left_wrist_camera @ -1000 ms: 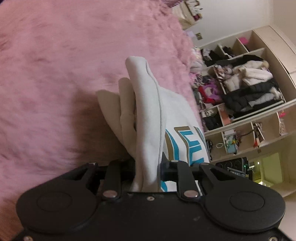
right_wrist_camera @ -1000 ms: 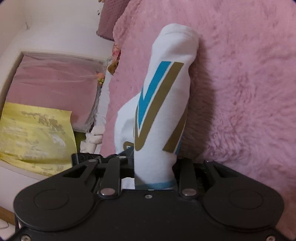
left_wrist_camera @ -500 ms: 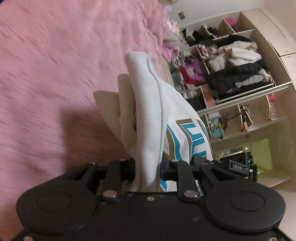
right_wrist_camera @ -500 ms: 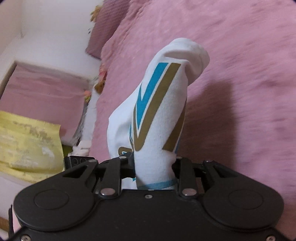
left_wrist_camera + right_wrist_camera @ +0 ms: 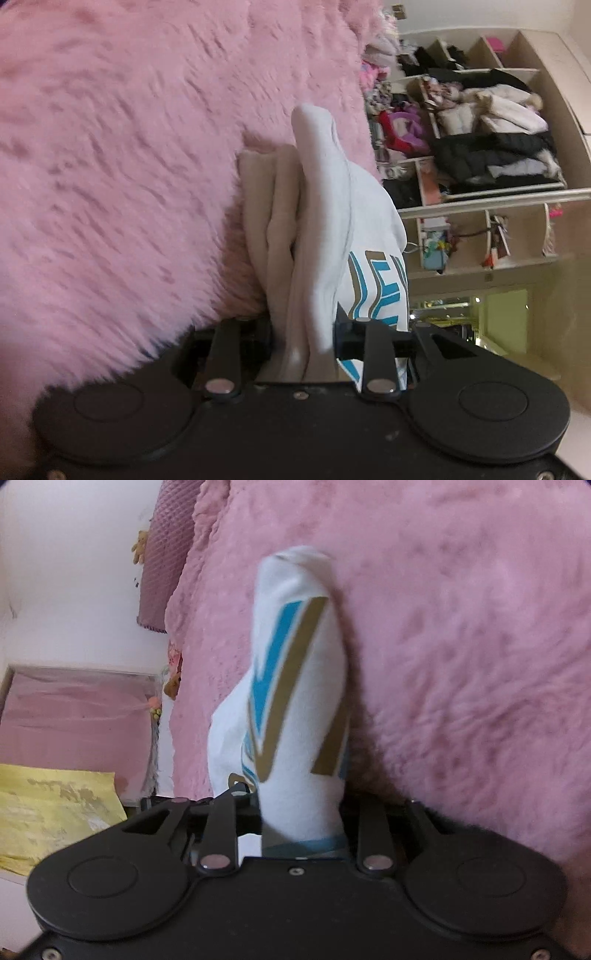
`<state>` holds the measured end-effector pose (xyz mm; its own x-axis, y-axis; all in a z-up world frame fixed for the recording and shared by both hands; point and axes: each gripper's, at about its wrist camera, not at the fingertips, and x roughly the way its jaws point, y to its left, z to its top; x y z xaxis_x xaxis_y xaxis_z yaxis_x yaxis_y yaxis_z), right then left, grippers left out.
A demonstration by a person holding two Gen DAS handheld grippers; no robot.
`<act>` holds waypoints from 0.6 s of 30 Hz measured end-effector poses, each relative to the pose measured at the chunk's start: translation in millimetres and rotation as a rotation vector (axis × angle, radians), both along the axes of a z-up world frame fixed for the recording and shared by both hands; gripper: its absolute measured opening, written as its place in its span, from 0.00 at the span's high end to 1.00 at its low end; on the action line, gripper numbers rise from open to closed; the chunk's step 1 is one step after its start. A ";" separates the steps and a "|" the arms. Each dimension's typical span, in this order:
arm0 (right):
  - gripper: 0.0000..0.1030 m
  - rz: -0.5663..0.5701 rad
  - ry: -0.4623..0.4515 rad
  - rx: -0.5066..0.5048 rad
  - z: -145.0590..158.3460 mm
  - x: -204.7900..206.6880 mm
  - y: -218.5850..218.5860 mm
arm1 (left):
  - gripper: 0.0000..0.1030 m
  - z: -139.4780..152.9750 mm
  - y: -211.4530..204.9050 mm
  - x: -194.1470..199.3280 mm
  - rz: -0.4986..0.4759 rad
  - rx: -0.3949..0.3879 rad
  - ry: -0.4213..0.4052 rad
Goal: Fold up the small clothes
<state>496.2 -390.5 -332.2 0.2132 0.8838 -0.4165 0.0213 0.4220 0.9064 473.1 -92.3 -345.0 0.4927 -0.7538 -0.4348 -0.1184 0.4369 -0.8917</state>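
Observation:
A small white garment (image 5: 325,206) with teal and gold lettering is bunched between the jaws of my left gripper (image 5: 301,332), which is shut on it. Its beige inner layers (image 5: 275,229) press against the pink furry blanket (image 5: 122,166). In the right wrist view the same white garment (image 5: 295,709) stands up between the jaws of my right gripper (image 5: 301,812), which is shut on it, close against the pink blanket (image 5: 461,646). The fingertips are hidden by cloth in both views.
Open wardrobe shelves (image 5: 480,147) stuffed with clothes stand beyond the bed's edge in the left wrist view. In the right wrist view a pink pillow (image 5: 159,572), a pink sheet (image 5: 74,720) and yellow cloth (image 5: 48,812) lie at the left.
Both grippers have moved with the garment and come closer to the pink blanket. The grips have not changed.

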 end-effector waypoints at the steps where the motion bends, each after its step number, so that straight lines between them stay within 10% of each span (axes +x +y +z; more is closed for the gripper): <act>1: 0.82 0.013 -0.019 -0.018 0.6 0.4 1.8 | 0.70 0.2 2.3 -2.1 -0.006 -0.008 -0.014; 6: 0.71 -0.004 -0.019 -0.076 28.9 -7.4 -11.0 | 0.51 36.8 27.4 -4.8 -0.027 0.115 0.042; 12: 0.69 -0.158 -0.412 -0.601 135.2 -55.2 -6.6 | 0.43 148.7 -5.8 -32.8 0.082 0.707 -0.141; 15: 0.68 -0.138 -0.559 -0.823 159.8 -76.6 35.6 | 0.43 160.0 -64.7 -44.1 0.055 0.977 -0.106; 18: 0.68 -0.096 -0.602 -0.835 154.9 -83.2 69.7 | 0.42 143.5 -105.3 -62.1 -0.050 0.904 -0.147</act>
<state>413.0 -320.8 -177.4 0.6433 0.3304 -0.6906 -0.2720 0.9419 0.1973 411.0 -197.6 -201.4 0.5658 -0.1788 -0.8050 0.0074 0.9773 -0.2119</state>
